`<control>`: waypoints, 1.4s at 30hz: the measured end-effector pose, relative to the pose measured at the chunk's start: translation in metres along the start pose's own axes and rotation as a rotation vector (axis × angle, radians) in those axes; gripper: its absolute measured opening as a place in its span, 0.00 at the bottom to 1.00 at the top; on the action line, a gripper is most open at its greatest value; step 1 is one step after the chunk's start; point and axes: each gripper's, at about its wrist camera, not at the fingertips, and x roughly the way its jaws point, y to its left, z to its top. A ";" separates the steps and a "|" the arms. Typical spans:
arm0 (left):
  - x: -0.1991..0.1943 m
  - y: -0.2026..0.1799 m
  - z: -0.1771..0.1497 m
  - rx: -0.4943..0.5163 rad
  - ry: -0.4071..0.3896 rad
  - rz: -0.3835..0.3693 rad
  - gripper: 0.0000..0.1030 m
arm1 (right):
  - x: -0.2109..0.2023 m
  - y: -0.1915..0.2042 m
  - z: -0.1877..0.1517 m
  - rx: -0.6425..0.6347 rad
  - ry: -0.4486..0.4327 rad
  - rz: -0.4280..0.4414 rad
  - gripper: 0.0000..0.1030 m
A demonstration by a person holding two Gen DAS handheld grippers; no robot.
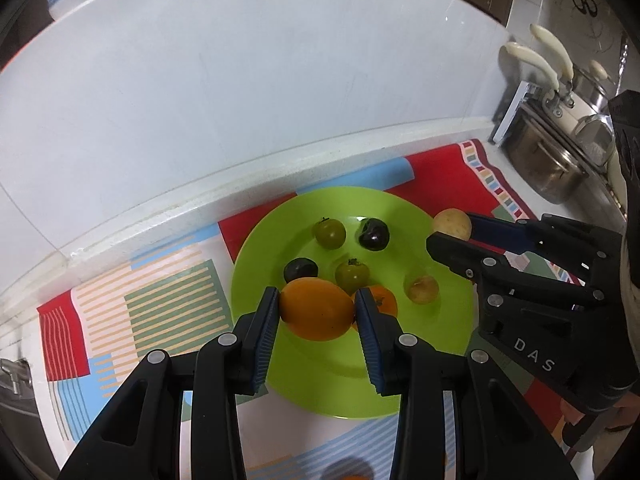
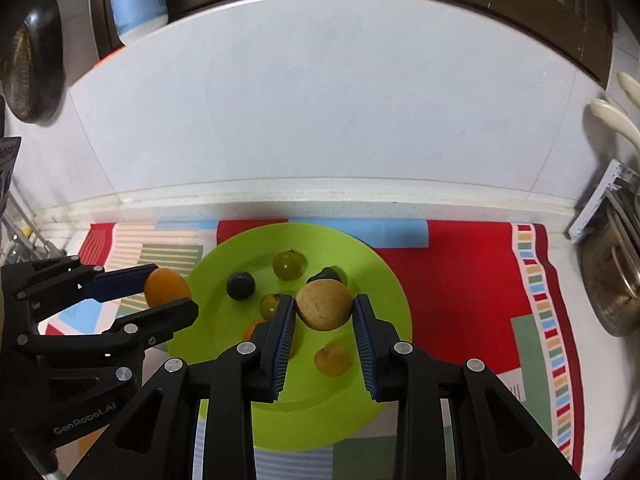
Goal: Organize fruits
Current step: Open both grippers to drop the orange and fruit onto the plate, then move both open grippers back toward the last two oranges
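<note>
My left gripper [image 1: 317, 308] is shut on an orange fruit [image 1: 317, 309], held over the near left part of the green plate [image 1: 452, 320]. It also shows in the right wrist view [image 2: 166, 294] with that fruit [image 2: 166, 286]. My right gripper [image 2: 324, 306] is shut on a tan round fruit [image 2: 324, 306] above the plate [image 2: 384, 280]; in the left wrist view it [image 1: 450, 228] holds that fruit [image 1: 452, 224] at the plate's right rim. On the plate lie two green tomatoes [image 1: 329, 233] [image 1: 352, 274], two dark plums [image 1: 373, 234] [image 1: 301, 270], a small orange tomato [image 1: 384, 300] and a pale yellow fruit [image 1: 421, 289].
The plate sits on a red, blue and striped cloth [image 2: 460, 292] on a white counter against a white wall [image 1: 240, 100]. Steel pots with cream handles [image 1: 548, 160] stand at the right. A rack [image 2: 24, 236] is at the far left.
</note>
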 end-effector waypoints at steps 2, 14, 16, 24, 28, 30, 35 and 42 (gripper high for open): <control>0.005 0.000 0.000 0.006 0.016 -0.010 0.37 | 0.005 0.000 0.000 -0.006 0.006 -0.001 0.30; 0.010 0.001 0.002 0.027 0.021 0.002 0.38 | 0.023 -0.006 -0.001 0.014 0.045 0.029 0.35; 0.005 0.002 0.001 0.025 0.010 0.013 0.40 | 0.021 -0.007 -0.001 0.020 0.043 0.022 0.38; -0.030 0.001 -0.012 0.045 -0.082 0.069 0.50 | -0.003 -0.007 -0.008 0.027 0.009 0.006 0.38; -0.050 -0.002 -0.021 0.056 -0.130 0.086 0.54 | -0.025 -0.001 -0.012 0.017 -0.029 0.013 0.38; -0.063 -0.002 -0.027 0.052 -0.159 0.093 0.58 | -0.035 0.003 -0.015 0.012 -0.048 0.017 0.45; -0.086 -0.003 -0.039 0.052 -0.204 0.104 0.64 | -0.058 0.015 -0.026 -0.010 -0.085 0.021 0.47; -0.117 -0.003 -0.063 0.057 -0.256 0.110 0.70 | -0.089 0.030 -0.045 -0.019 -0.133 0.027 0.52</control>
